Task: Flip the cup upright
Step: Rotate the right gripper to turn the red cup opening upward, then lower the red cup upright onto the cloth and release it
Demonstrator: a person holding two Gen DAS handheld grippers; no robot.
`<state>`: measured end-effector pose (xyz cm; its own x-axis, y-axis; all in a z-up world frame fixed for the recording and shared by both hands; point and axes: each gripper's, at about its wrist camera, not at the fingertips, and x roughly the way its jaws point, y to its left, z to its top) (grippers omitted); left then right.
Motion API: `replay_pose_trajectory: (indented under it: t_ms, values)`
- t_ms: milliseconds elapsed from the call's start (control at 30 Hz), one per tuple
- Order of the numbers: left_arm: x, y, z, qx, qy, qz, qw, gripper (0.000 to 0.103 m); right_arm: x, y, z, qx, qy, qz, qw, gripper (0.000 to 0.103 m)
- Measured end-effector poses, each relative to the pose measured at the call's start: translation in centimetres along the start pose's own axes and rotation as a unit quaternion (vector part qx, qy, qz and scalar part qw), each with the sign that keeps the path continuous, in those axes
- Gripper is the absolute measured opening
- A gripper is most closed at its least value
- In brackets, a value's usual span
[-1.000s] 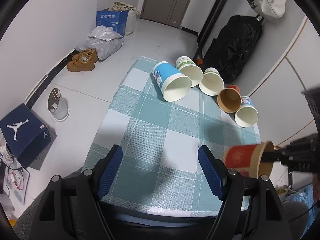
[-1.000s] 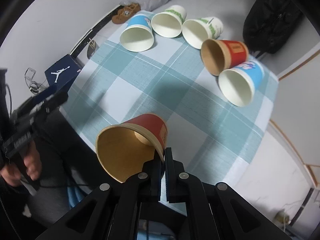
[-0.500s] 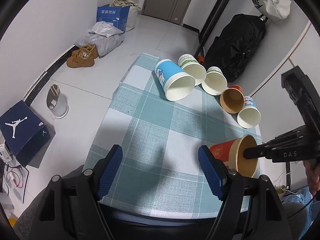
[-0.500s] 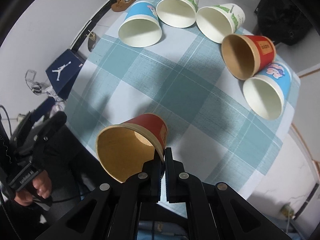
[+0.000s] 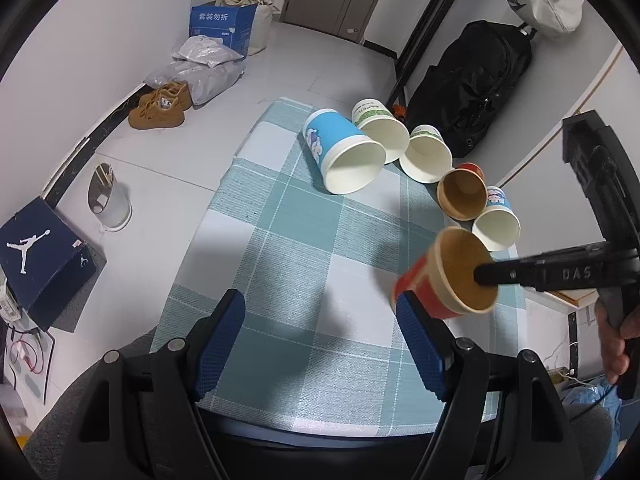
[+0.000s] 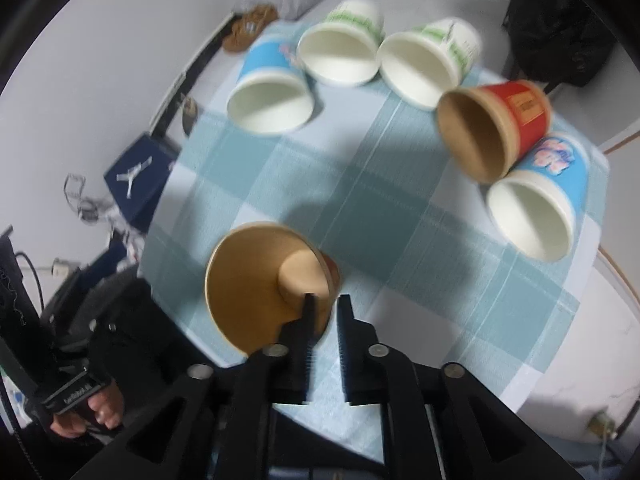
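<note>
A red paper cup with a brown inside (image 6: pixel 264 284) (image 5: pixel 448 280) stands near upright, tilted, over the table's front right part. My right gripper (image 6: pixel 325 300) has its jaws a little apart with the cup's rim wall between them; one finger (image 5: pixel 516 274) reaches inside the cup. The view is blurred, so grip contact is unclear. My left gripper (image 5: pixel 320 332) is open and empty, low over the table's near edge, left of the cup.
Several cups lie on their sides at the far side of the checked tablecloth (image 5: pixel 288 216): a blue one (image 5: pixel 340 156), two white-green ones (image 5: pixel 380 128), a red one (image 5: pixel 460 192), a small blue one (image 5: pixel 496 220). A black backpack (image 5: pixel 476 80), shoe box (image 5: pixel 36 252) sit on the floor.
The right gripper has turned the red cup from lying sideways to mouth-up and moved it left over the table. Its jaws have parted slightly. The left gripper stayed open and still.
</note>
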<state>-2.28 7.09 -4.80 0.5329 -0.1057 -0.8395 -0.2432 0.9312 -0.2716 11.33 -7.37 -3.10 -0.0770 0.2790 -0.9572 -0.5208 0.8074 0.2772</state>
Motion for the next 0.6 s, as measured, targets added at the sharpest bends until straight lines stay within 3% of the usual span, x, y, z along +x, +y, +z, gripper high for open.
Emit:
replay_pose_trajectory:
  t_ms: [67, 200, 333, 400, 533, 600]
  values:
    - [-0.2, -0.1, -0.1, 0.003, -0.003, -0.001, 1.0000, 0.074, -1.1, -0.8, -1.0, 0.018, -0.058, 0.007, 0.998, 0.053]
    - [-0.6, -0.7, -0.3, 0.014, -0.016, -0.009, 0.9997, 0.074, -2.5, -2.8, -4.8, 0.070, -0.169, 0.048, 0.982, 0.053]
    - [-0.9, -1.5, -0.4, 0.028, -0.035, 0.002, 0.9990, 0.074, -4.1, -4.0, -9.5, 0.111, -0.277, 0.057, 0.953, 0.057]
    - [-1.6, -2.4, -0.5, 0.051, -0.071, 0.042, 0.9952, 0.074, -4.9, -3.6, -11.4, 0.102, -0.323, 0.046, 0.940, 0.072]
    - [-3.2, -4.1, -1.1, 0.093, -0.138, 0.072, 0.9835, 0.074, -5.3, -1.2, -14.4, 0.066, -0.391, 0.036, 0.917, 0.074]
    - [-3.5, -4.6, -1.3, 0.102, -0.153, 0.076, 0.9800, 0.074, -5.4, -0.9, -14.6, 0.052, -0.399, 0.041, 0.914, 0.075]
